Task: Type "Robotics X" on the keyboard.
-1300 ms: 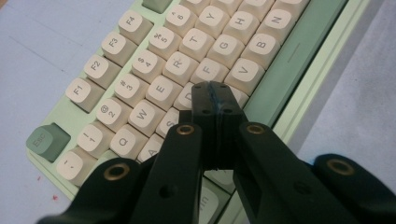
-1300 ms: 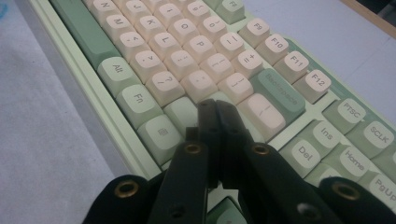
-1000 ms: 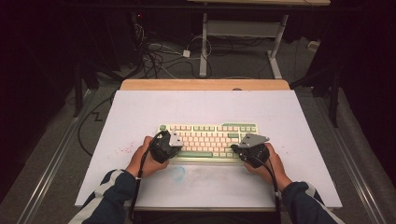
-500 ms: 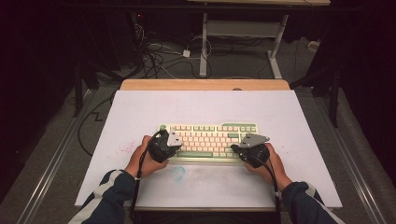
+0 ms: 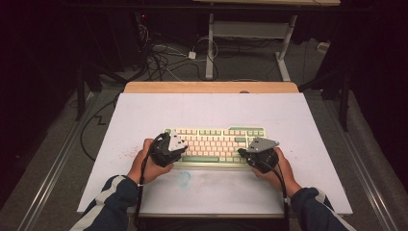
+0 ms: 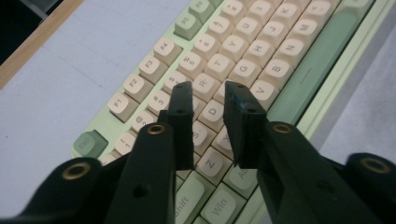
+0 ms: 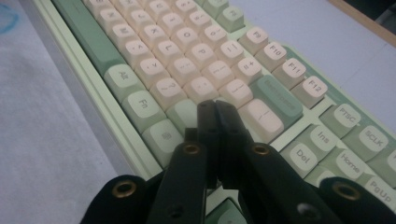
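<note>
1. Dark floor with tangled cables fills the top of the high view; below it a white table sheet [image 5: 211,110] backed by a wooden edge strip [image 5: 211,87] covers the middle of the frame.
2. Your pale green keyboard with cream keycaps [image 5: 216,143] lies flat at lower centre of the sheet.
3. Your left gripper [image 5: 180,148] sits over the keyboard's left end. In the left gripper view [image 6: 209,91] its jaws have just been opening and stand a little apart above the cream letter keys [image 6: 229,60], with nothing clamped between them.
4. Your right gripper [image 5: 242,153] sits at the keyboard's right end. In the right gripper view [image 7: 215,106] its jaws are pressed together, empty, tips low over the keys near the green key at centre.
</note>
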Demonstrator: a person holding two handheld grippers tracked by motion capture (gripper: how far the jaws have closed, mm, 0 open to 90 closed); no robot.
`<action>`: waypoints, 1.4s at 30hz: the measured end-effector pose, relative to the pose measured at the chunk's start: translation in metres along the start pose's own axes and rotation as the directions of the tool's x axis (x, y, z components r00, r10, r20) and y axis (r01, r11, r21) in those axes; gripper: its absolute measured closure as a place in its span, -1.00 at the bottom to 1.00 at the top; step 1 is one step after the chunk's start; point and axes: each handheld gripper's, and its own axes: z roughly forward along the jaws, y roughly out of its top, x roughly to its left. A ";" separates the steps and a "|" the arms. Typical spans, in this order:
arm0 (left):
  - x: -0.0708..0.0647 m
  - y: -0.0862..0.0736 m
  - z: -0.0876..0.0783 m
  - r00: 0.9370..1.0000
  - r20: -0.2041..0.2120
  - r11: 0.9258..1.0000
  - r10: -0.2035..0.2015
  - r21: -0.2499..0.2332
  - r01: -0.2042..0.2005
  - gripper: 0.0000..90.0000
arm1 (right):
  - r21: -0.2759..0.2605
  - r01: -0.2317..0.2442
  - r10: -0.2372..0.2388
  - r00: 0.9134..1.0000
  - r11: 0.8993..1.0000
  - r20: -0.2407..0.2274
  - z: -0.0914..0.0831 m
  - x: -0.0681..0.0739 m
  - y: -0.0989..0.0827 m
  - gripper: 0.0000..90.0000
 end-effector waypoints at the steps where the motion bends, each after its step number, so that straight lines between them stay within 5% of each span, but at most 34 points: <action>1: 0.000 0.000 0.001 1.000 -0.013 1.000 0.006 -0.005 -0.006 0.45 | -0.004 0.000 0.000 1.000 1.000 -0.001 -0.001 0.000 0.000 1.00; 12: 0.000 0.004 0.003 0.997 -0.070 0.997 -0.014 -0.071 0.009 -0.34 | -0.068 -0.011 0.013 1.000 0.998 0.020 -0.014 -0.004 0.005 0.80; 15: 0.000 0.004 0.002 0.998 -0.054 0.996 -0.025 -0.088 0.021 -0.48 | -0.096 -0.024 0.028 0.999 0.995 0.033 -0.017 -0.004 0.005 0.53; 21: -0.002 0.003 0.001 0.999 -0.048 0.995 -0.018 -0.098 0.013 -0.56 | -0.126 -0.053 0.059 0.997 0.991 0.043 -0.018 -0.006 0.004 -0.01; 27: -0.004 0.003 -0.001 0.999 -0.032 0.994 -0.010 -0.105 0.006 -0.59 | -0.127 -0.078 0.094 0.988 0.989 0.119 -0.016 -0.006 0.004 -0.43; 42: -0.006 0.003 -0.004 0.998 -0.052 0.992 0.021 -0.127 -0.028 -0.61 | -0.149 -0.034 0.059 0.984 0.988 0.168 -0.022 0.001 0.009 -0.49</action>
